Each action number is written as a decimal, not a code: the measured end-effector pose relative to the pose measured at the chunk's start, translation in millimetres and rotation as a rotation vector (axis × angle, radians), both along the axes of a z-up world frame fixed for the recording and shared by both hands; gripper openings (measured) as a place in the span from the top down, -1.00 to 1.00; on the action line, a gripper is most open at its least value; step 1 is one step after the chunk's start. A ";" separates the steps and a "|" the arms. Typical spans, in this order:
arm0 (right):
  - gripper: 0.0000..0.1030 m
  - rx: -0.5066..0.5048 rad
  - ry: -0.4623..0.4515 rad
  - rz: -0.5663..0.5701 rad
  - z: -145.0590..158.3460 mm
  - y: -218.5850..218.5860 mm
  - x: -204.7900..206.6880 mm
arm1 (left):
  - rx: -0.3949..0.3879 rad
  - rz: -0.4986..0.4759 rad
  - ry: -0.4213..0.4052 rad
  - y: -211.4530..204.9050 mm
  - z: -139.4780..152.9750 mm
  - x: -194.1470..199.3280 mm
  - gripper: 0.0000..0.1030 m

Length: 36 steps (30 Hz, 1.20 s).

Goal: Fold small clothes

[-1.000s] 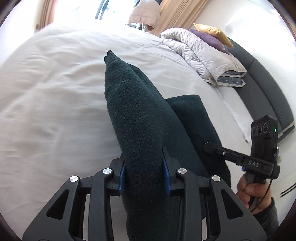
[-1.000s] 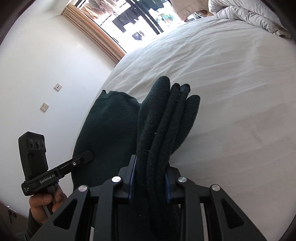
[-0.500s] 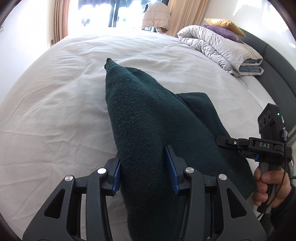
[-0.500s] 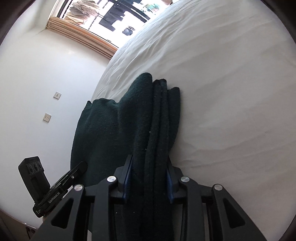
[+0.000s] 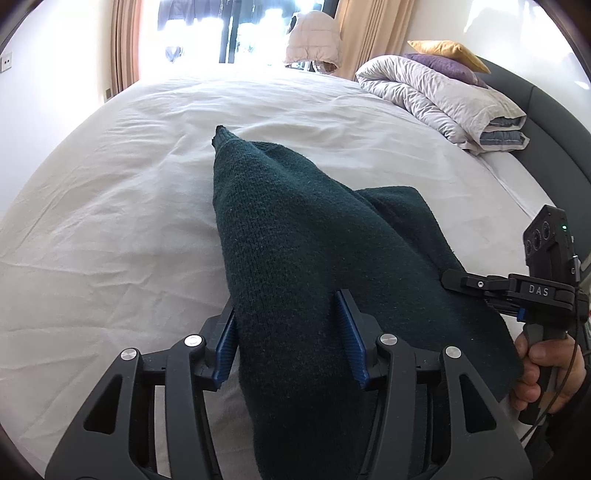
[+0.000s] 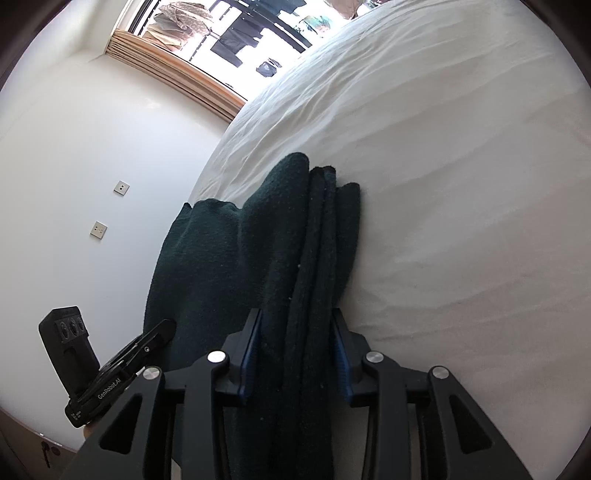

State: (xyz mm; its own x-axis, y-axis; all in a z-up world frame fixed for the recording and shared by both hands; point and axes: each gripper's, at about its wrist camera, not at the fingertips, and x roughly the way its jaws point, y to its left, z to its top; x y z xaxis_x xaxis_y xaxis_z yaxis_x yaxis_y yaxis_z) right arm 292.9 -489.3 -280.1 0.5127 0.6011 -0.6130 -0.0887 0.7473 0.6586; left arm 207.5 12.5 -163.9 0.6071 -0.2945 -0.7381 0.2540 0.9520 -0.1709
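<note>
A dark green knitted garment (image 5: 295, 229) lies folded along its length on the white bed sheet (image 5: 110, 221). My left gripper (image 5: 286, 301) straddles its near end. The jaws are opening, and the cloth lies between the blue pads without being squeezed. In the right wrist view the same garment (image 6: 221, 258) shows as several stacked folds on the sheet. My right gripper (image 6: 295, 312) is at the other end, its jaws also opening around the bunched folds. Each gripper shows in the other's view: the right gripper (image 5: 480, 284) in a hand, the left gripper (image 6: 147, 339) at the lower left.
A rolled grey-white duvet (image 5: 436, 96) with purple and yellow cushions sits at the far right by the dark headboard (image 5: 554, 122). A bright window with curtains (image 5: 236, 33) is beyond the bed. A white wall with sockets (image 6: 99, 229) borders the bed's edge.
Both grippers sank and laid the hanging garment down on the sheet. Both pairs of jaws have widened, and the cloth now spreads flatter between them.
</note>
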 end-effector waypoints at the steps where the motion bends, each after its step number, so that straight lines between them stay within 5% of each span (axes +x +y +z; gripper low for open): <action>1: 0.09 -0.020 -0.007 -0.013 2.2 -2.7 -5.1 | 0.001 0.004 -0.006 0.4 0.7 -0.5 0.04; 7: -0.10 -0.184 -0.062 -0.098 32.8 -11.5 -45.0 | 0.062 0.089 -0.143 3.3 32.2 -36.3 0.03; 9: -0.11 -0.259 -0.106 -0.131 49.9 -13.1 -65.8 | 0.095 0.128 -0.241 4.8 52.5 -59.7 -0.19; 10: -0.13 -0.294 -0.142 -0.151 60.9 -12.5 -78.0 | 0.119 0.157 -0.307 5.6 65.2 -75.3 -0.48; 12: -0.60 -0.345 -0.234 -0.195 84.3 -12.0 -106.8 | 0.164 0.226 -0.454 5.9 90.4 -110.5 -0.98; 14: -0.93 -0.392 -0.338 -0.254 107.8 -10.6 -138.6 | 0.204 0.282 -0.577 3.7 110.4 -142.2 -1.00; 17: -1.00 -0.411 -0.561 -0.357 142.8 -9.6 -192.2 | 0.235 0.313 -0.667 -2.0 134.0 -184.8 -1.00; 19: -1.00 -0.446 -0.650 -0.396 163.8 -4.3 -215.9 | 0.256 0.326 -0.639 -6.1 141.8 -203.0 -1.00; 24: -1.00 -0.520 -0.694 -0.393 196.1 9.4 -245.0 | 0.225 0.300 -0.467 -15.6 146.8 -227.3 -1.00; 28: -1.00 -0.570 -0.577 -0.313 193.4 25.3 -246.2 | 0.218 0.312 -0.317 -19.0 130.6 -234.4 -1.00; 36: -1.00 -0.621 -0.406 -0.254 165.7 44.8 -245.4 | 0.185 0.284 -0.175 -12.6 93.0 -234.0 -1.00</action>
